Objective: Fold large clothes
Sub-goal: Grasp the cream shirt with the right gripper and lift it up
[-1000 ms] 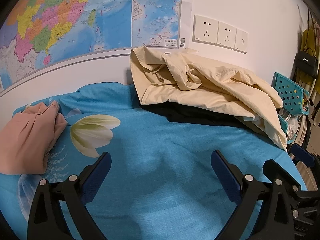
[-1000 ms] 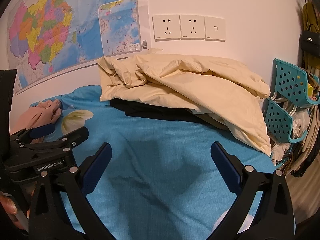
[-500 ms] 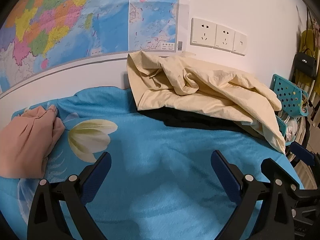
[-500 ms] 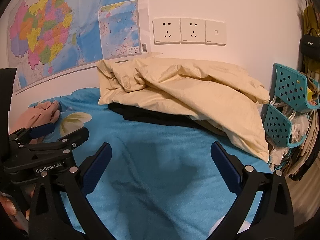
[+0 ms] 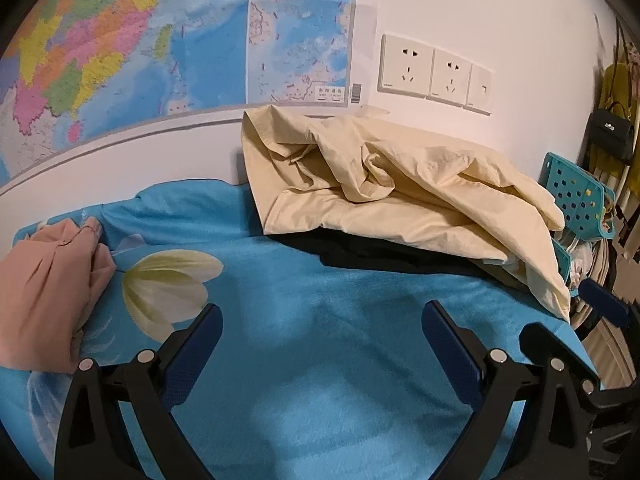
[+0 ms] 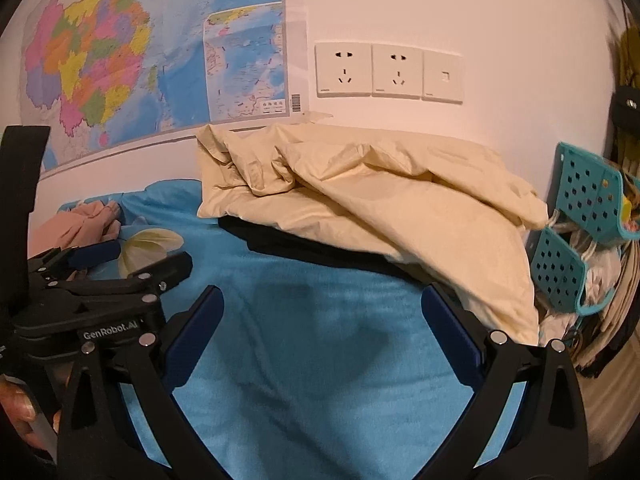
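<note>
Both open, empty grippers, left gripper (image 5: 320,344) and right gripper (image 6: 320,320), came closer to the cream garment (image 5: 400,196) at one o'clock; soft, light, I would pinch its near hem.

Hanging on white wall (image 6: 460,12): colour map (image 5: 160,40), sockets (image 6: 388,70); standing right: teal perforated rack (image 6: 588,208); covering bed: blue sheet (image 5: 320,340).

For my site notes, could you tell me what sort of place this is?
Probably a bedroom at home: a bed with a blue floral sheet, a heap of cream clothing against the wall, and a wall map above.
</note>
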A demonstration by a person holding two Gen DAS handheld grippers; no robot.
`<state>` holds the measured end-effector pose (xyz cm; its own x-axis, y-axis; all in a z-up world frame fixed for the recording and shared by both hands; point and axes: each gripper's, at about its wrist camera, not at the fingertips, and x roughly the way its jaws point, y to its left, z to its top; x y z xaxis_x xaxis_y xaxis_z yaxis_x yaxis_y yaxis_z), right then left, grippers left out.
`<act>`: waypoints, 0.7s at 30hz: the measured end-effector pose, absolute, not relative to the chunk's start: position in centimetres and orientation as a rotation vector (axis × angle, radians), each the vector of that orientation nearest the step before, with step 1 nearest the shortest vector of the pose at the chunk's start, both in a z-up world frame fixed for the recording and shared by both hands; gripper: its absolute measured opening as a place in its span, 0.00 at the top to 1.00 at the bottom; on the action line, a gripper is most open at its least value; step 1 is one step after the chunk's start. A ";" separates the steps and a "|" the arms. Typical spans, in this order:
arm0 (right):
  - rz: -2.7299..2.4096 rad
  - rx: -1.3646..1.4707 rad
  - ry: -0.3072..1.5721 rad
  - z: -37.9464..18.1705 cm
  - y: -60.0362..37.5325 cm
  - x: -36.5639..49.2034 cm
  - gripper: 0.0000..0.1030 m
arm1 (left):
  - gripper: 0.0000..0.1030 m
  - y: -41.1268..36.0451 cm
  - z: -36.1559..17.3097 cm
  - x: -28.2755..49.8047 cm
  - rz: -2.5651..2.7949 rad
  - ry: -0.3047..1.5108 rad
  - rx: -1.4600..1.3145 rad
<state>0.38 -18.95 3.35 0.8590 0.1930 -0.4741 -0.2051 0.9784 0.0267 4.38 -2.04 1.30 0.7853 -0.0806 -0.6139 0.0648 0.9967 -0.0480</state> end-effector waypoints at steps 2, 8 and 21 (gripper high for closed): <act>0.206 -0.037 0.499 3.7 -19.0 1.3 0.05 | 0.07 -2.0 1.3 5.2 -0.077 0.672 -0.021; 0.194 -0.146 0.502 4.8 -18.4 6.0 0.05 | 0.07 -1.6 1.3 8.7 -0.067 0.696 -0.025; 0.157 -0.558 0.518 4.0 -12.7 17.0 0.51 | 0.07 0.0 -0.2 13.9 0.026 0.718 -0.032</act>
<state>17.03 -12.69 4.03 0.8609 0.0041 -0.5088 -0.2789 0.8402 -0.4651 13.94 0.01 -0.21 0.7527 0.0124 -0.6583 -0.0347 0.9992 -0.0208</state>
